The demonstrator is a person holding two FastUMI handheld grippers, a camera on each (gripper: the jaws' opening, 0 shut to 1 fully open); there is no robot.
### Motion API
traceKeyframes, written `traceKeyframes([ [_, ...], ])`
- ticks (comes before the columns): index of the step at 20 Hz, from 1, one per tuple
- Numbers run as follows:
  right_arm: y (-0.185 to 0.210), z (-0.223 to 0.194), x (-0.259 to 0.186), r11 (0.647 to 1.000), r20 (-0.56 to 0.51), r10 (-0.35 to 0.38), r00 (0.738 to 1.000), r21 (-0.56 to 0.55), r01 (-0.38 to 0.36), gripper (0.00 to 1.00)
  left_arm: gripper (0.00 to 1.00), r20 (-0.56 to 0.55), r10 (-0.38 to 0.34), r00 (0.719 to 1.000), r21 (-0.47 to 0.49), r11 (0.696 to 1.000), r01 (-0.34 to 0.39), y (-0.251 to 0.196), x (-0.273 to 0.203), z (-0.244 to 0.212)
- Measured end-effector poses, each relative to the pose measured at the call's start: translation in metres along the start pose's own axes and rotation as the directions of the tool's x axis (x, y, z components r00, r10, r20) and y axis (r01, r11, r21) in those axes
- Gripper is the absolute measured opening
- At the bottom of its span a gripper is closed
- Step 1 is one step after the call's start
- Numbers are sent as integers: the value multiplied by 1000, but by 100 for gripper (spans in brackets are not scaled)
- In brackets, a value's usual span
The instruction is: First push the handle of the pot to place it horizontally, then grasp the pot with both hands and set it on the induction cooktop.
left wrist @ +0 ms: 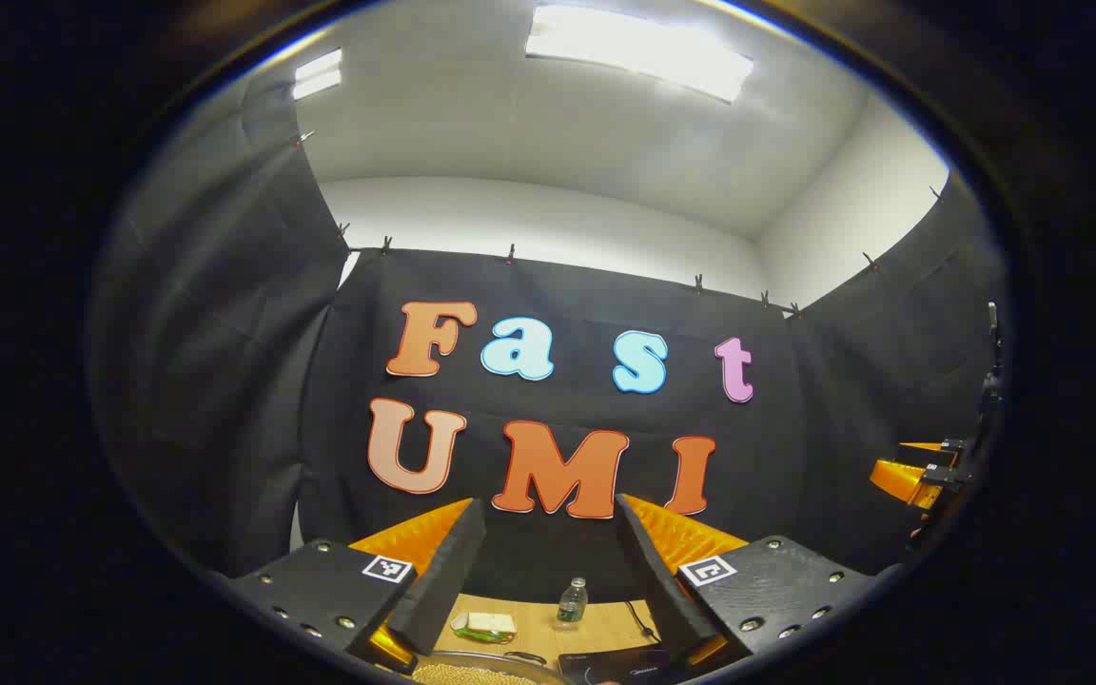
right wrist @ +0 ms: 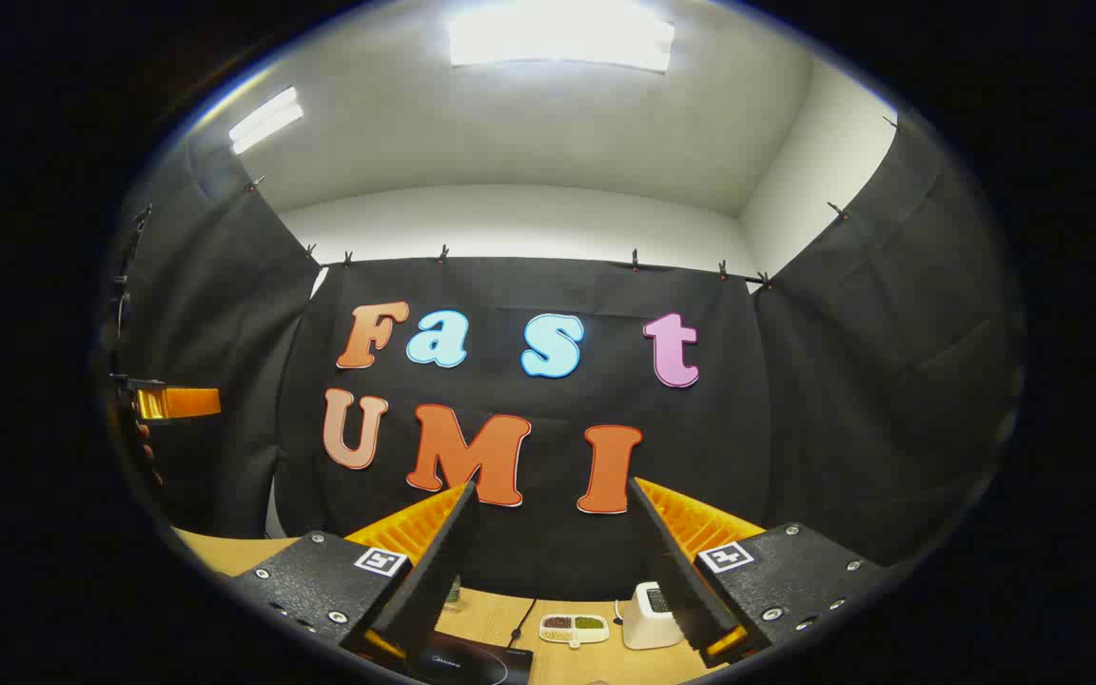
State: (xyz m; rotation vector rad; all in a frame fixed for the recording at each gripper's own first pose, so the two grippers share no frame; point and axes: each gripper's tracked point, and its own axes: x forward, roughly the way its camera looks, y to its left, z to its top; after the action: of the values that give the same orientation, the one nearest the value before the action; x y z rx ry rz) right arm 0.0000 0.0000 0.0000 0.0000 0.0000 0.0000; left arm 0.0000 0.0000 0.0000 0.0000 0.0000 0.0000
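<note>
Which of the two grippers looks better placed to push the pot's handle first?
Probably the left gripper. Its fingers stand open with the pot's rim right below them, left of the induction cooktop. The right gripper, open too, looks over the cooktop instead. The handle itself isn't clear to see.

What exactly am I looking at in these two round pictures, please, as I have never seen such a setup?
A person holds a two-finger gripper in each hand; a camera rides on each. The left gripper and the right gripper both stand open, holding nothing. In the left gripper view, a wooden table carries a small bottle, a pot's rim and the dark induction cooktop. The right gripper view adds a divided dish and a white box-like device; what it is I cannot tell.
</note>
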Motion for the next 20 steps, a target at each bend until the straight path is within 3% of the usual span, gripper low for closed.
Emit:
traceKeyframes([
  [1,-2,1,1,1000,-1,-1,1000,7,1,99,84,4,16,1000,14,1000,-16,0,1,2],
  [8,-3,8,1,1000,13,3,1000,11,-3,96,86,9,-12,1000,23,1000,12,-14,10,5],
  [17,-12,10,-2,1000,25,-1,1000,9,1,96,84,64,56,996,25,998,-58,4,1,13],
  [20,-14,6,-3,1000,21,1,1000,17,-2,96,86,53,29,998,18,999,-30,-6,-2,10],
])
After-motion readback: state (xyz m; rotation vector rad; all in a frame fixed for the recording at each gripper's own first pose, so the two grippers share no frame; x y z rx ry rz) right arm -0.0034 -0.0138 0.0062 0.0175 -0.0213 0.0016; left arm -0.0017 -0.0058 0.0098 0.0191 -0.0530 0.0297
